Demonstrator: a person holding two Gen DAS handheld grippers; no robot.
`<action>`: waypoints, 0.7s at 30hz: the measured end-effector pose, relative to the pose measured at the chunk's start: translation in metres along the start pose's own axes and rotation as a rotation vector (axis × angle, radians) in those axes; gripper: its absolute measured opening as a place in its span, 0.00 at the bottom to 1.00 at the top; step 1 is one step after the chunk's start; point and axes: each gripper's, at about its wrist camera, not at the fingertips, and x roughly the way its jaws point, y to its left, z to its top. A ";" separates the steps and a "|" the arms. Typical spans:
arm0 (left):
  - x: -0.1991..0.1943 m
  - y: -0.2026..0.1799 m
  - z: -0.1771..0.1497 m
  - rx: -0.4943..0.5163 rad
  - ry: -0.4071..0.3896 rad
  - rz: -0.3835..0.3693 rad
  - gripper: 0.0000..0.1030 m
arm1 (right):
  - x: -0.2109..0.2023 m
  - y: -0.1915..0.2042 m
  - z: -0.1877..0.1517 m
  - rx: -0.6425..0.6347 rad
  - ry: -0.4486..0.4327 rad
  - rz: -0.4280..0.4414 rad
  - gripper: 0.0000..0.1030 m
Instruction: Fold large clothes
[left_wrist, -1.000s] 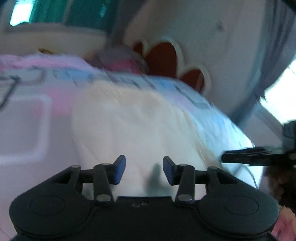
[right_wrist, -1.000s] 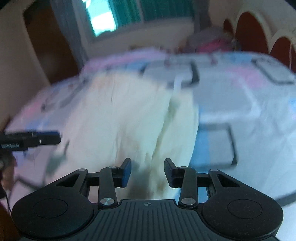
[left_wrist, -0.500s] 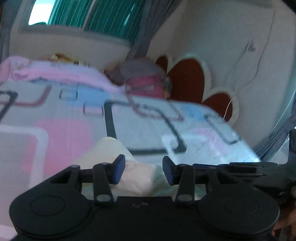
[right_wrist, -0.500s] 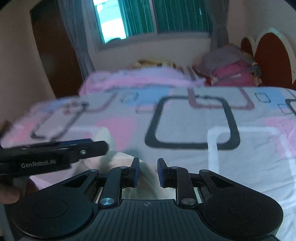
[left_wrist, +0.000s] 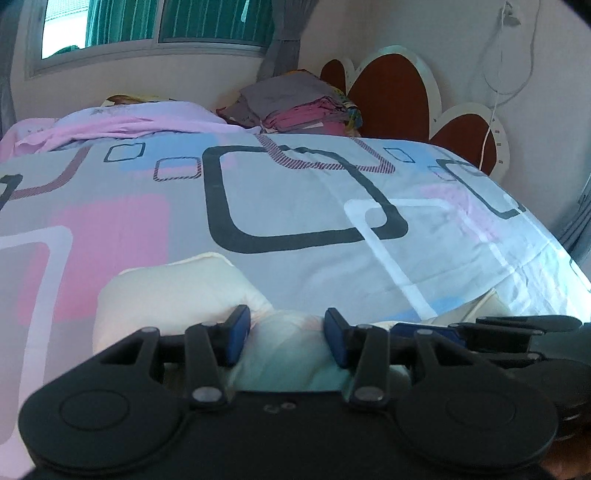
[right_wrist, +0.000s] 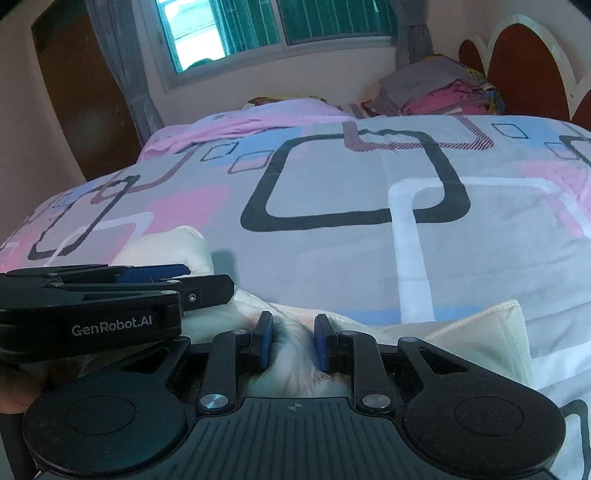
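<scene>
Our left gripper (left_wrist: 287, 339) sits low at the near edge of the bed, its blue-padded fingers (left_wrist: 236, 334) spread apart with a bunched fold of the cream garment (left_wrist: 173, 295) lying between them; the pads do not press the cloth, so we read it as open. Just to its right we see our right gripper (right_wrist: 293, 341), side by side with the left one and nearly touching it. Its fingers (right_wrist: 265, 341) stand closer together, and a puckered ridge of the same cream fabric rises between them. The cloth wrinkles toward the pads, yet we cannot tell whether they truly pinch it or only flank it.

We find the garment gathered in a soft heap right under both tools, on the near part of the patterned bedspread (left_wrist: 295, 206). One rounded lump of it bulges out to the left of the left gripper, and a flat hemmed corner (right_wrist: 491, 332) lies to the right of the right gripper.

Beyond that, the bedspread stretches away with its grey, pink and blue squares. At the far side we see a pink sheet (left_wrist: 122, 125), a stack of folded clothes (left_wrist: 299, 107) beside the scalloped brown headboard (left_wrist: 391, 85), and a window (right_wrist: 280, 26) with green blinds above.
</scene>
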 end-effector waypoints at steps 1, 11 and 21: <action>-0.001 0.000 0.001 0.006 0.002 -0.002 0.43 | 0.000 0.000 0.002 -0.004 0.009 0.002 0.22; -0.104 -0.011 -0.008 0.097 -0.060 -0.072 0.57 | -0.097 0.014 -0.007 -0.046 -0.041 0.012 0.46; -0.094 -0.027 -0.056 0.090 0.005 -0.068 0.57 | -0.086 0.013 -0.036 -0.035 0.028 -0.015 0.45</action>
